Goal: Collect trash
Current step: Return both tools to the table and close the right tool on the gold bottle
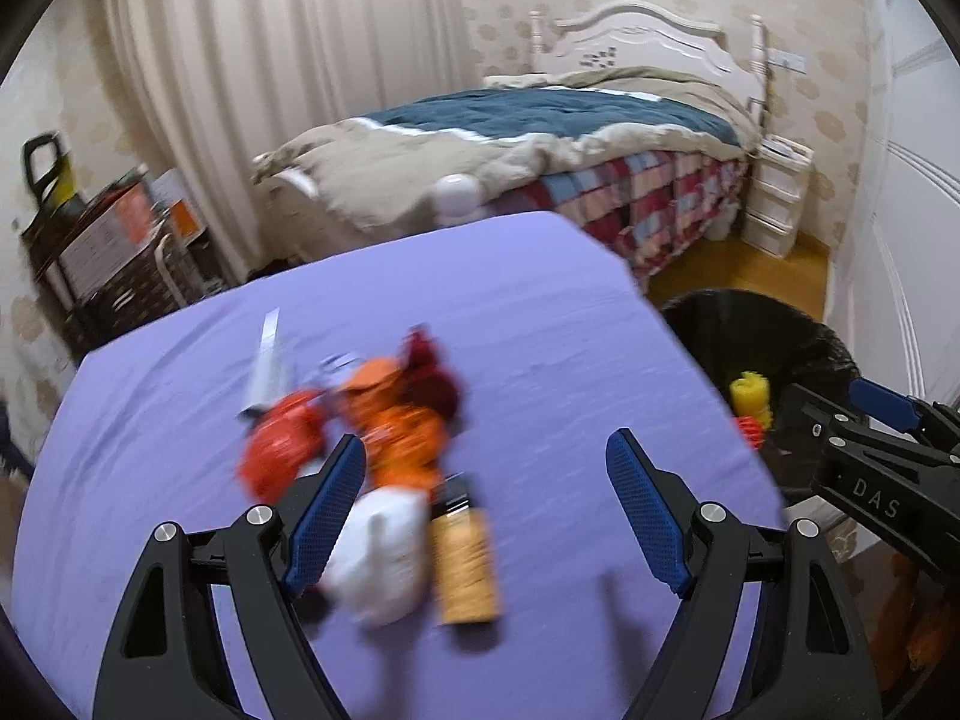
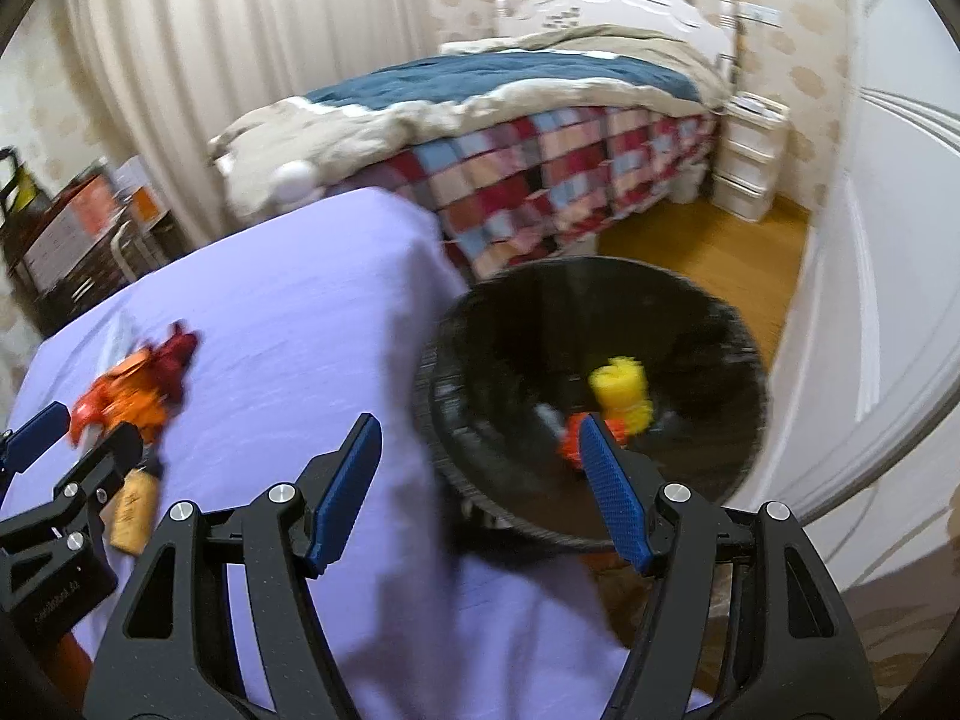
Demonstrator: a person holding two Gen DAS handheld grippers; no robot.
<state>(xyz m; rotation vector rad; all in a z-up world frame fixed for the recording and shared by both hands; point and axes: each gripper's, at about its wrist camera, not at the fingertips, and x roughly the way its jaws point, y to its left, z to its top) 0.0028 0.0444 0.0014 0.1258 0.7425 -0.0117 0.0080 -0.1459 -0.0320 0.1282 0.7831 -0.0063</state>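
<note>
1. Progress stood partway, by my judgement: the round black bin with its dark liner point(image 2: 606, 324), sitting on the wooden floor just off the right edge of the table, already held a yellow crumpled piece point(image 2: 621, 393) and a small orange-red piece point(image 2: 573, 441) at its bottom.
2. Remaining work lay on the lilac cloth-covered table point(image 1: 540, 312), where a cluster of rubbish sat near the left-centre: an orange crinkled wrapper point(image 1: 399, 426), a dark red scrap point(image 1: 432, 369) behind it, a red-orange crumpled wrapper point(image 1: 279, 450) to its left, a white wad point(image 1: 378, 552) nearest the camera, and a tan cylindrical bottle with a dark cap point(image 1: 465, 564) lying on its side just right of the wad.
3. A thin silvery strip point(image 1: 267, 360) lay at the far left of the pile.
4. The left gripper point(image 1: 486, 498) hovered over that pile with its blue-padded jaws spread wide and nothing between them; its left finger overlapped the wad in view, though contact could not be judged.
5. The right gripper point(image 2: 480, 489) was likewise spread wide and empty, poised between the table's right edge and the bin.
6. Motion blur smeared the whole pile, so labels, exact materials and which pieces touched stayed unclear; the strip could have been foil or plastic.
7. The gripper's right finger hid part of the orange-red piece in the bin, and the liner's darkness could conceal more.
</note>
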